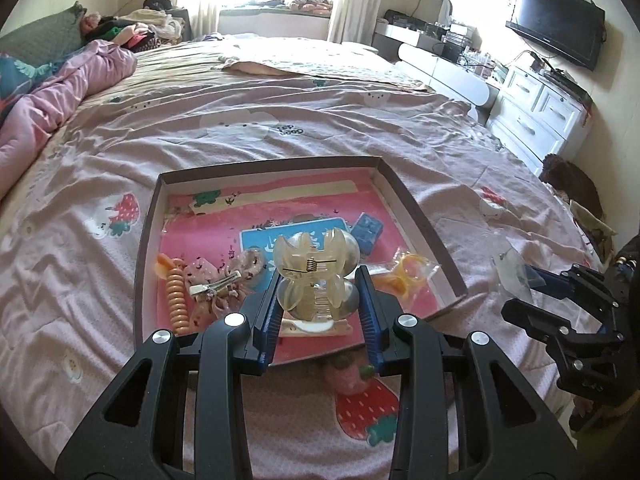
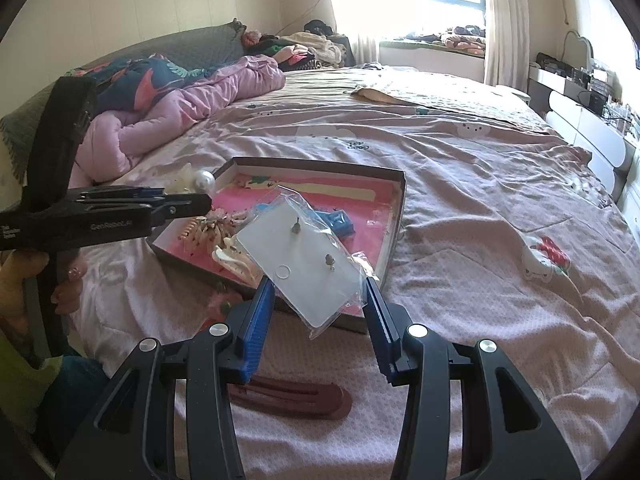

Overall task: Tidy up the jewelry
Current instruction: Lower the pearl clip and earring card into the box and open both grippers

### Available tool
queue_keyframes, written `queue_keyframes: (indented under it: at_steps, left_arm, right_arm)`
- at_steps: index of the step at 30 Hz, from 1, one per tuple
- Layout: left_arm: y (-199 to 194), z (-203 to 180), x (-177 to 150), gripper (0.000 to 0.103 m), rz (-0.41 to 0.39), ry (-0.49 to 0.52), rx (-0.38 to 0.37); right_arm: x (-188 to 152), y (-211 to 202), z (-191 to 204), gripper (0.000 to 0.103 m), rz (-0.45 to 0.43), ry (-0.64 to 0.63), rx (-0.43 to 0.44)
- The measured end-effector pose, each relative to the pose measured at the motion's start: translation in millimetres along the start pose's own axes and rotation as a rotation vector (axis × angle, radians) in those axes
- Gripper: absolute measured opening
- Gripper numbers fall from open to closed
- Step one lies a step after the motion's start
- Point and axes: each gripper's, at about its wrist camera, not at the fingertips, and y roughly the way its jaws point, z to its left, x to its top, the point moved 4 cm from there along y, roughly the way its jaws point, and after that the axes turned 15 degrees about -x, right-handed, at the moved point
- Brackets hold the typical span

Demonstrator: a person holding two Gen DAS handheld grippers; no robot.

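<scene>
**Hair claw and earring card held over the tray: light, awkward loads**

A translucent hair claw (image 1: 316, 276) is clamped between the blue pads of the left gripper (image 1: 320, 280), above the near edge of the shallow cardboard tray (image 1: 420, 216) that lies on the pink bedspread (image 1: 280, 128). The claw is rigid plastic with a wire spring at its hinge and rounded pearl-like lobes. It is judged light but slick and curved, so it could twist out of a flat pad grip. The pads sit beside the lower lobes, below the spring; a hold nearer the hinge would probably be steadier.

In the right gripper (image 2: 320, 292) a white earring card in a clear plastic sleeve (image 2: 304, 256) is pinched by its 2 side edges, tilted, above the tray's near right corner. 2 small studs and a ring can be seen on it. The card is judged very light and thin, liable to bow if squeezed harder, and the glossy sleeve may slide. Its contents are tiny and easily lost, so a low, gentle release is called for.

In the tray, near its left edge, lie an orange spiral hair tie (image 1: 178, 296) and a pink fabric bow clip (image 1: 216, 288); an orange item in a clear bag (image 1: 408, 276) rests near the right wall. A dark red hair clip (image 2: 296, 398) lies on the bedspread, outside the tray.
</scene>
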Motion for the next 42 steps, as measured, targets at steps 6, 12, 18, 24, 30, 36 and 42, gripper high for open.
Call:
queue_keyframes:
  at_steps: [6, 12, 18, 24, 30, 36, 42]
  left_arm:
    - [6.0, 16.5, 5.4, 0.027, -0.007, -0.023, 0.023]
    - [14.3, 31.7, 8.9, 0.027, -0.004, -0.037, 0.044]
    - [26.1, 44.5, 10.4, 0.027, 0.004, -0.048, 0.055]
    - [34.8, 53.8, 8.7, 0.027, 0.016, -0.059, 0.056]
    - [40.0, 60.1, 8.9, 0.027, 0.019, -0.069, 0.059]
    - [42.7, 62.8, 8.4, 0.027, 0.016, -0.067, 0.065]
    - [45.5, 68.0, 4.4, 0.027, 0.024, -0.076, 0.073]
  right_arm:
    - [8.6, 10.5, 3.1, 0.043, 0.001, -0.012, -0.009]
    - [20.5, 23.8, 3.1, 0.043, 0.004, -0.019, -0.02]
    - [29.0, 42.4, 1.6, 0.043, 0.018, -0.003, -0.031]
    - [31.1, 62.1, 5.9, 0.043, 0.04, -0.025, -0.059]
    - [32.3, 79.7, 10.5, 0.043, 0.064, -0.03, -0.058]
    - [35.3, 95.3, 11.6, 0.043, 0.085, -0.031, -0.072]
    - [31.5, 107.5, 12.7, 0.043, 0.118, -0.021, -0.077]
